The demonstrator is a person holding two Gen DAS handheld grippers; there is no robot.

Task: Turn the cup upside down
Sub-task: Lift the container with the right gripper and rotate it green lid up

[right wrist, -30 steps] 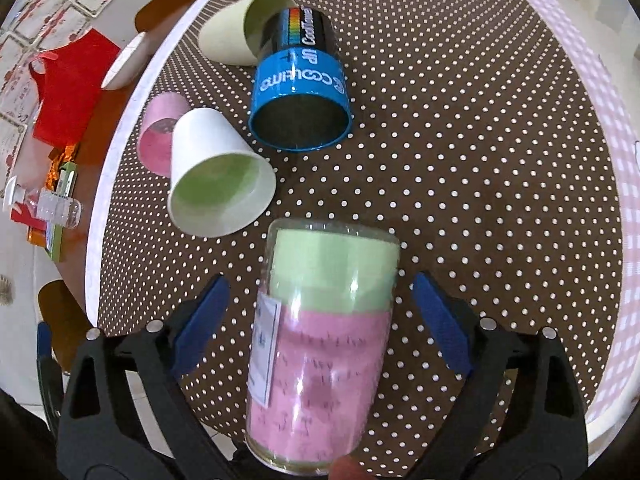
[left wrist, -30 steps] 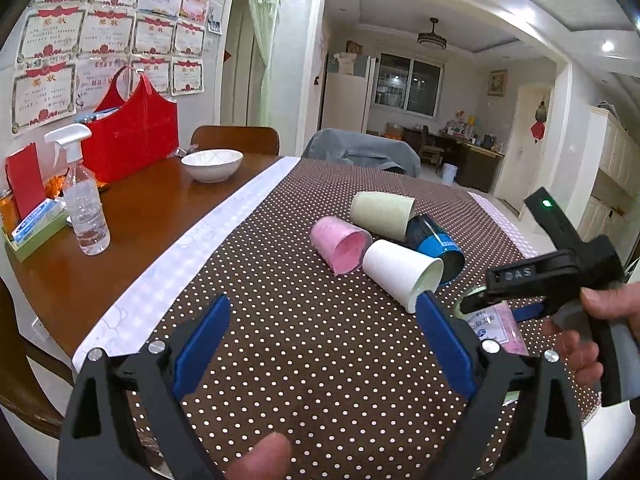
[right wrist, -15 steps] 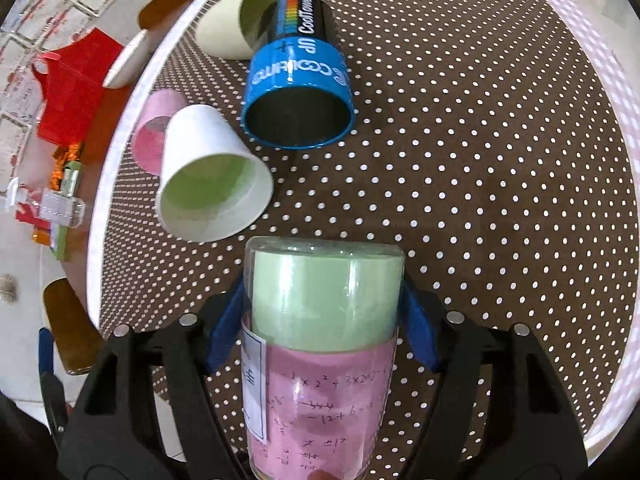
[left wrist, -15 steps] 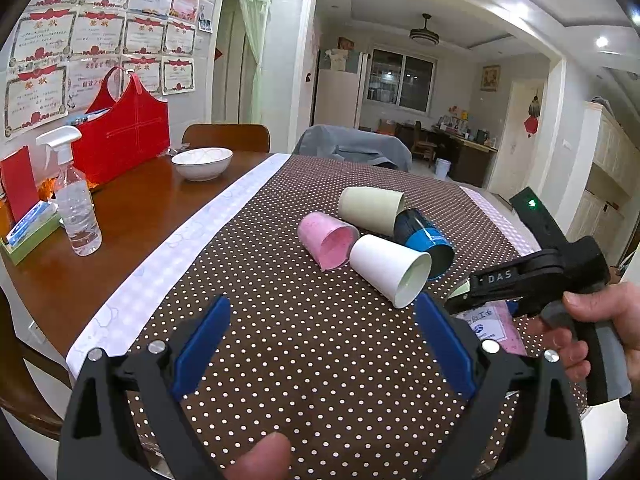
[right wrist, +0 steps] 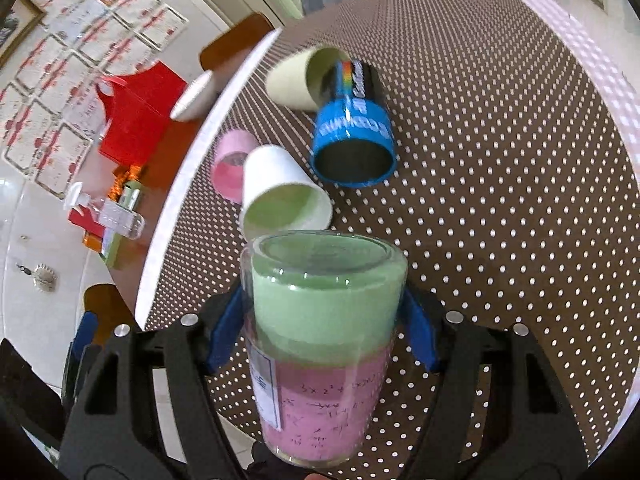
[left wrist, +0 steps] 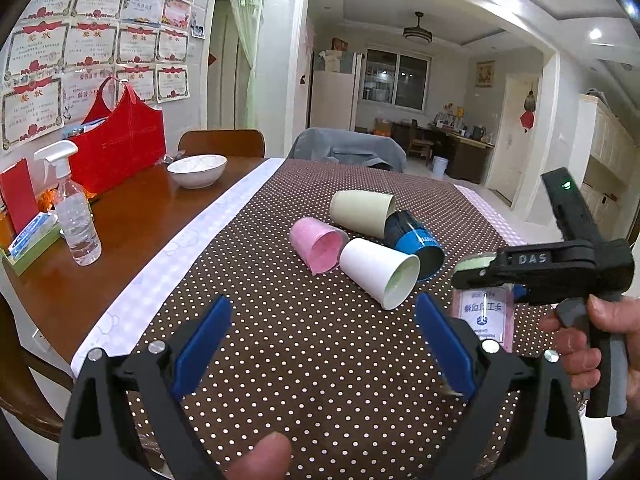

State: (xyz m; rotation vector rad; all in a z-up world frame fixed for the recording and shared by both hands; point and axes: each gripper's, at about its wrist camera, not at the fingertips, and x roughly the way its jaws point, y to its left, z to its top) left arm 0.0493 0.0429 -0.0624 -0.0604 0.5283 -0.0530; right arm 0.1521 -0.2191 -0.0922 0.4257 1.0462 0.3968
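Clear plastic, green band above pink: the cup point(right wrist: 324, 344), pinched at its sides between the blue pads point(right wrist: 224, 332) of the right gripper point(right wrist: 325, 330) and lifted off the dotted brown tablecloth point(right wrist: 500, 160), base end pointing away from the camera toward the table. Pink part marked with handwritten sums, white label on one side. Also seen in the left wrist view as a pink-and-green cup point(left wrist: 486, 312) clamped in the black right gripper point(left wrist: 476, 276), with a hand point(left wrist: 600, 344) on the grip near the table's right edge.

Left gripper point(left wrist: 322, 344) spread wide, nothing between its blue pads point(left wrist: 200, 344), hovering low over the near part of the tablecloth point(left wrist: 320, 360).

Beyond the held cup, four more lying on their sides in a tight cluster: white cup point(right wrist: 280, 196) with its mouth toward the camera, pink cup point(right wrist: 230, 164) just behind and touching it, blue-and-black cup point(right wrist: 354, 136) beside it, pale green cup point(right wrist: 300, 76) farthest, against the blue one.

On the bare wood to the left: white bowl point(left wrist: 197, 170), spray bottle point(left wrist: 74, 208), red bag point(left wrist: 120, 140).
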